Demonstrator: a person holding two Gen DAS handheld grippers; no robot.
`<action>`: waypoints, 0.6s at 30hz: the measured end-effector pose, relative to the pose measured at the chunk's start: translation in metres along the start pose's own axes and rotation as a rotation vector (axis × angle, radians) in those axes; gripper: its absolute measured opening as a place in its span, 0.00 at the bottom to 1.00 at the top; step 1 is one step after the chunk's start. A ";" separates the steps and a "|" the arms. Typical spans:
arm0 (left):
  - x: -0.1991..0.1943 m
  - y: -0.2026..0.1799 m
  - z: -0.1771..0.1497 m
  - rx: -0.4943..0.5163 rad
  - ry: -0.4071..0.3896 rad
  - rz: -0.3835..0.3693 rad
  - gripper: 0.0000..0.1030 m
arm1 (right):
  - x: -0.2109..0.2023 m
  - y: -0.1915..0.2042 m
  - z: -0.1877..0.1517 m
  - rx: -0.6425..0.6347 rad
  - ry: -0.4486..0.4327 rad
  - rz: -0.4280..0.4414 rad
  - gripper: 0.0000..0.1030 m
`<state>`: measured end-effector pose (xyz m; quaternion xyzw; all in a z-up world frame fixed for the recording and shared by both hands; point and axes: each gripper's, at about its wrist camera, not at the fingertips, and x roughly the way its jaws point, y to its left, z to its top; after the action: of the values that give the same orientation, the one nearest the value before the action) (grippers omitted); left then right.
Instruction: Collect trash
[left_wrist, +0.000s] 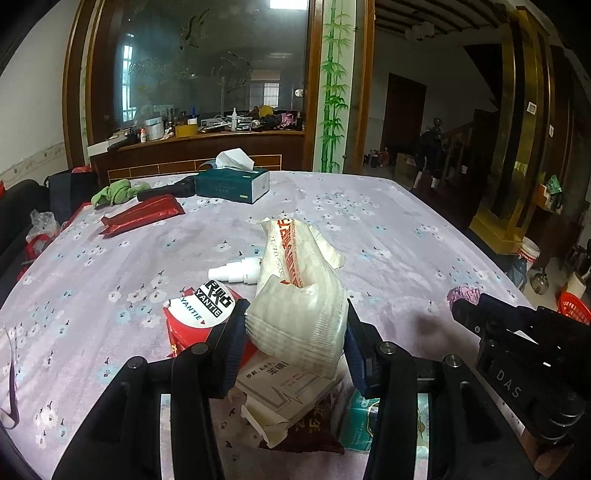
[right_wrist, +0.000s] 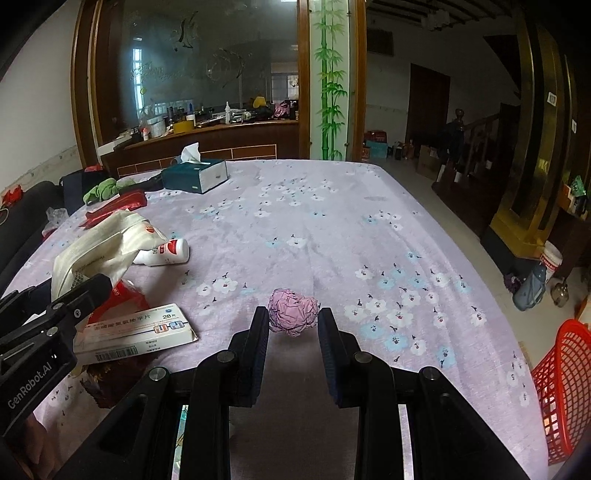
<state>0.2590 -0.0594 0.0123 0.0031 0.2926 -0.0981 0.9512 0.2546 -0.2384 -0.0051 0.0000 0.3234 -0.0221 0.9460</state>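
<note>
Left wrist view: left gripper (left_wrist: 295, 325) jaws clamp a crumpled white wrapper (left_wrist: 299, 295) (lifted off the table); right gripper (right_wrist: 293, 325) jaws half-open around a purple paper ball (right_wrist: 293, 312), red basket (right_wrist: 565, 387) at 4 o'clock.

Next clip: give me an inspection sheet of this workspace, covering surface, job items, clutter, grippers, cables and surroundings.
Surface: table under a lilac floral cloth.
Job's things: white paper bag; crumpled purple paper ball; red Yantie packet; medicine box; white spray bottle.
Clutter: tissue box, green cloth, red pouch at the far left.
Grippers: left hand-held gripper shut on the white paper bag; right hand-held gripper open, straddling the ball.
Cables: nothing seen.
Surroundings: red mesh basket on the floor to the right; cluttered wooden counter behind.
</note>
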 end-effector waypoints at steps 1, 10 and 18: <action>0.000 0.000 0.000 0.001 0.000 0.000 0.44 | -0.001 0.000 0.000 -0.001 -0.001 -0.002 0.28; -0.001 -0.001 -0.001 0.002 -0.002 -0.001 0.44 | 0.001 0.000 0.000 -0.001 0.003 -0.009 0.28; -0.001 -0.001 -0.001 0.002 0.000 0.000 0.45 | 0.001 0.000 0.000 -0.001 0.002 -0.009 0.28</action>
<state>0.2575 -0.0606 0.0126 0.0041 0.2925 -0.0985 0.9512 0.2551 -0.2386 -0.0060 -0.0020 0.3244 -0.0263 0.9455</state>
